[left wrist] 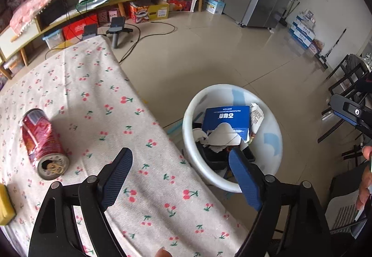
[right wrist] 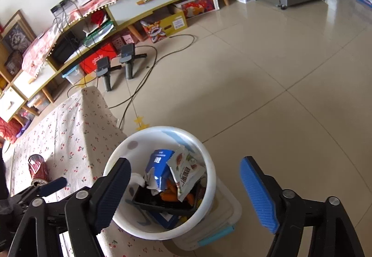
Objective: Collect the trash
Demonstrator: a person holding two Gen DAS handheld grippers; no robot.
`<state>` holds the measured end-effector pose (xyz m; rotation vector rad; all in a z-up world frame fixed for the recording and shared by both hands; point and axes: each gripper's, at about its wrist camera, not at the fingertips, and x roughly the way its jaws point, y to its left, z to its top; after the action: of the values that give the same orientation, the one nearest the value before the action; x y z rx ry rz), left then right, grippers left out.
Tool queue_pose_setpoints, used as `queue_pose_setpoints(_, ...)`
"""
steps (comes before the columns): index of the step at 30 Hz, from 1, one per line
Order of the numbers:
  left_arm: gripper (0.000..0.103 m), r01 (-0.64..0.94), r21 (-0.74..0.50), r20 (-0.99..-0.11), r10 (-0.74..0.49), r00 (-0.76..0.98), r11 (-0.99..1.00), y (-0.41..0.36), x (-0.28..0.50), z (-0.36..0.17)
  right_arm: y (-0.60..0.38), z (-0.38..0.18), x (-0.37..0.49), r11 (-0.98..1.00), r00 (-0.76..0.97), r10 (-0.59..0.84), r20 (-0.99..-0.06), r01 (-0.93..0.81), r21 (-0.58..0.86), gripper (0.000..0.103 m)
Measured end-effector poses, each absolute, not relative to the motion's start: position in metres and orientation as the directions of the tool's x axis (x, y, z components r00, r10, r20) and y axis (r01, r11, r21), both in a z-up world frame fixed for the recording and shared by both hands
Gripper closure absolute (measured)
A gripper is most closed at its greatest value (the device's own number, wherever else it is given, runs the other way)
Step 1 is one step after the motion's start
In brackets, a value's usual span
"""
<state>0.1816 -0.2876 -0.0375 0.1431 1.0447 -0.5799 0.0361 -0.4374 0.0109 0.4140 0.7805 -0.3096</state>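
A white bucket (left wrist: 269, 122) stands beside the table and holds a torn blue box (left wrist: 226, 119), crumpled paper and a black tray. My left gripper (left wrist: 180, 153) is open and empty, with one finger over the cherry-print tablecloth (left wrist: 97, 98) and the other over the bucket's near rim. A dented red can (left wrist: 43, 143) lies on its side on the cloth to its left. In the right wrist view my right gripper (right wrist: 184, 161) hangs open and empty above the bucket (right wrist: 209, 164). Inside are the blue box (right wrist: 158, 164), a snack wrapper (right wrist: 186, 173) and the black tray (right wrist: 162, 204).
A yellow object (left wrist: 5, 205) sits at the table's left edge. The bucket rests on a clear lidded bin (right wrist: 220, 222). Two small camera stands (right wrist: 126, 59) and cables lie on the tiled floor before a low cabinet (right wrist: 144, 1). Black chairs (left wrist: 344, 84) stand at right.
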Motion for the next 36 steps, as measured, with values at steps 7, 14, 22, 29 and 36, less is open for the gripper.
queue_pose_setpoints(7,0.003,0.459,-0.109,-0.832,-0.333,0.443,0.882,-0.221,0.165,-0.023,-0.407,0.015,0.044,0.905,0.677,-0.096,-0.73,0.365,0.22,0.007)
queue_pose_setpoints(14,0.0,0.372,-0.066,-0.84,-0.253,0.481,0.926,-0.15,0.158,-0.016,-0.366,0.015,0.062,0.928,0.679,-0.048,-0.733,0.301,0.218,0.001)
queue_pose_setpoints(22,0.0,0.284,-0.034,-0.836,-0.183,0.517,0.958,-0.074,0.157,-0.012,-0.31,0.01,0.089,0.953,0.666,-0.002,-0.746,0.228,0.2,0.001)
queue_pose_setpoints(29,0.0,0.147,-0.018,-0.858,-0.091,0.505,0.989,-0.014,0.17,-0.027,-0.261,0.005,0.109,0.974,0.656,0.022,-0.754,0.157,0.164,0.001)
queue_pose_setpoints(36,0.0,0.017,-0.088,-0.886,-0.086,0.455,0.996,0.036,0.191,-0.046,-0.225,-0.003,0.133,0.983,0.641,0.044,-0.767,0.109,0.148,0.001)
